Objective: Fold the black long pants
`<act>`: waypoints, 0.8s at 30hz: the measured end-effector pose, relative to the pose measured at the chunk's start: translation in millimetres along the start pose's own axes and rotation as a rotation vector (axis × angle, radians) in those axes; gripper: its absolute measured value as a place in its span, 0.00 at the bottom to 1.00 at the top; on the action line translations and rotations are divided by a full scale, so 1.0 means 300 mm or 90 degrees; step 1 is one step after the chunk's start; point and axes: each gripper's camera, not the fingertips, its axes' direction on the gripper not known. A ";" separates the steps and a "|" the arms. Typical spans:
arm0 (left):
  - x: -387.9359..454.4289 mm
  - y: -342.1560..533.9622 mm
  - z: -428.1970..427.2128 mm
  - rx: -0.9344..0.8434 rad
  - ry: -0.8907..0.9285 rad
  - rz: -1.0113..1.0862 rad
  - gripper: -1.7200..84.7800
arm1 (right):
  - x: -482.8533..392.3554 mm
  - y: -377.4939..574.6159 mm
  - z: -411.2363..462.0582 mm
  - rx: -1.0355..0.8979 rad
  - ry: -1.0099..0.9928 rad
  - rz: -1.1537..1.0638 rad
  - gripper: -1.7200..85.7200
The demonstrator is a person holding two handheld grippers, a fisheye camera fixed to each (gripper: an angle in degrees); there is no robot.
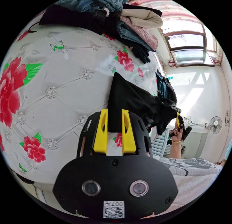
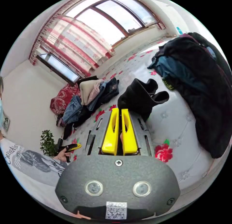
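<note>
Your left gripper (image 1: pixel 114 117), black-bodied with yellow jaws, sits nearest in the left gripper view; its jaws stand a narrow gap apart with a strip of the black long pants (image 1: pixel 131 100) running between them, and both appear to press on the cloth. In the right gripper view your right gripper (image 2: pixel 119 117) has its yellow jaws drawn almost together, with black fabric of the pants (image 2: pixel 141 95) bunched at their tips, so it looks pinched there too. You seem to be holding the garment by two ends, lifted off the white quilted bedspread with red flowers (image 1: pixel 60 71), probably so it hangs free and can be stretched straight before you lay it down; it is still crumpled, so folding looks barely begun. Beyond the pants on the bedspread lies a mixed pile of jeans and beige and pink clothes (image 2: pixel 93 93), and to the pants' other side a heap of dark clothing (image 2: pixel 205 88). Farthest past the bedspread, the red-striped curtain (image 2: pixel 79 45) hangs beside the bright window
</note>
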 end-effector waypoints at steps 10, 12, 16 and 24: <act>-0.180 -0.026 -0.071 0.047 0.095 -0.035 0.16 | -0.720 0.393 0.661 -0.394 -0.156 -0.343 0.08; -0.252 -0.024 -0.082 0.042 0.127 -0.050 0.18 | -0.641 0.380 0.701 -0.394 -0.124 -0.266 0.11; -0.324 -0.035 -0.065 0.023 0.185 -0.049 0.20 | -0.350 0.250 0.649 -0.314 -0.069 -0.062 0.13; -0.272 -0.200 0.126 -0.101 0.262 0.055 0.18 | 0.095 0.259 0.811 -0.364 -0.103 0.200 0.13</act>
